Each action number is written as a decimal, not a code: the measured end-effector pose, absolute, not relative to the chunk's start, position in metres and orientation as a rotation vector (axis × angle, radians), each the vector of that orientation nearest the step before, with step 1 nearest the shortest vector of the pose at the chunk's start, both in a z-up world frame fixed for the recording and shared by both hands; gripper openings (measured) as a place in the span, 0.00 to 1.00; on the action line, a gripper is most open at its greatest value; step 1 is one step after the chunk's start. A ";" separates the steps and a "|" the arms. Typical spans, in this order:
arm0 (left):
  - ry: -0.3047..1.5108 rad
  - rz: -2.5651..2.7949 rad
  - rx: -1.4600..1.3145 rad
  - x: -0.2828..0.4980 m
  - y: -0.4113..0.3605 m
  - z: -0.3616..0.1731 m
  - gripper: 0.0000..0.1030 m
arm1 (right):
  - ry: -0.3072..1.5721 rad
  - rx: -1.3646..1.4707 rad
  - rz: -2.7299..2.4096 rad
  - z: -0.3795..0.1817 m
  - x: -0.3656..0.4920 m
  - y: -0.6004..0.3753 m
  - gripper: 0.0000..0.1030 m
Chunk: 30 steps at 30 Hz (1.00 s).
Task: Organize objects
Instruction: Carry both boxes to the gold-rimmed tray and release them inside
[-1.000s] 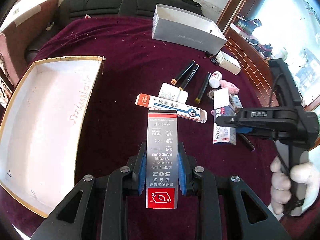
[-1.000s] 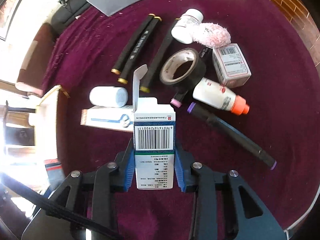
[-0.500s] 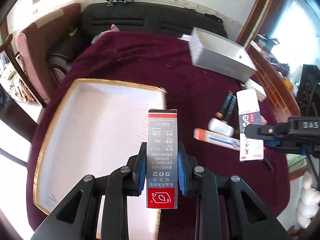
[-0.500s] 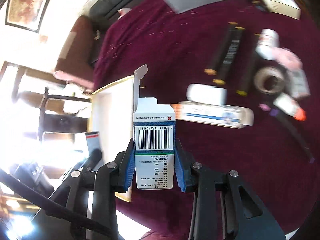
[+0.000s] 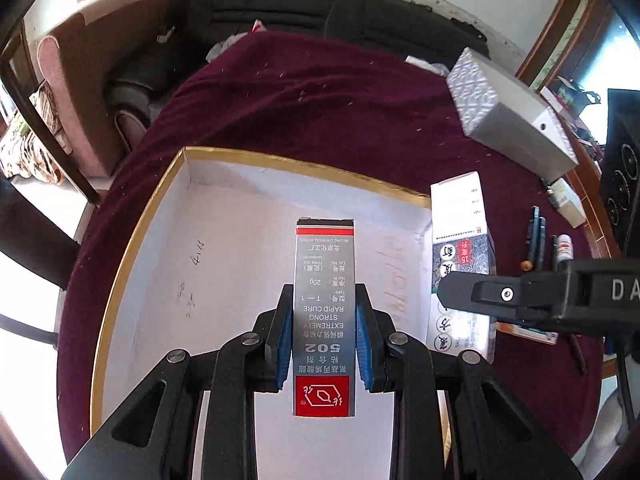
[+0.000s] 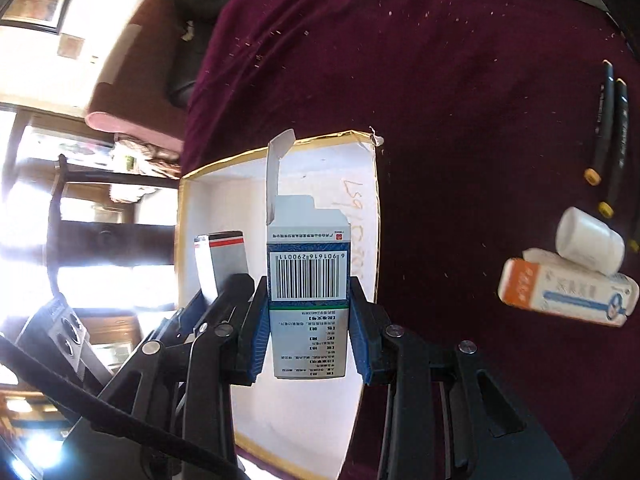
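Note:
My left gripper is shut on a grey "502" glue box with red ends, held above the inside of the white gold-rimmed tray. My right gripper is shut on a white and blue medicine box with a barcode and an open top flap, held over the tray's right part. In the left wrist view the medicine box and the right gripper show at the tray's right edge. In the right wrist view the glue box shows to the left.
On the maroon cloth to the right lie black markers, a white bottle and an orange and white carton. A silver box stands at the back right. A sofa and chair lie beyond the table.
Both grippers have swung left from the cluttered side of the table and now hold their boxes over the tray. Both boxes stay gripped.

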<state>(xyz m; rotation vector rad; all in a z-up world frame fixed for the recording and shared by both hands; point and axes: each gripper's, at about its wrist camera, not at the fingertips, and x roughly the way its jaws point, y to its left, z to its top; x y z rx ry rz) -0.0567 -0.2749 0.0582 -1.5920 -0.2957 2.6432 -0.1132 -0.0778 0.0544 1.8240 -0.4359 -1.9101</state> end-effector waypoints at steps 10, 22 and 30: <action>-0.267 2.616 -1.621 -0.082 -0.283 0.034 0.22 | -0.315 1.877 -1.989 0.037 -0.134 -0.097 0.32; -0.222 2.628 -1.619 -0.089 -0.277 0.029 0.22 | -0.279 1.875 -2.018 0.040 -0.134 -0.098 0.32; -0.215 2.628 -1.641 -0.090 -0.277 0.028 0.23 | -0.260 1.869 -2.019 0.039 -0.133 -0.097 0.32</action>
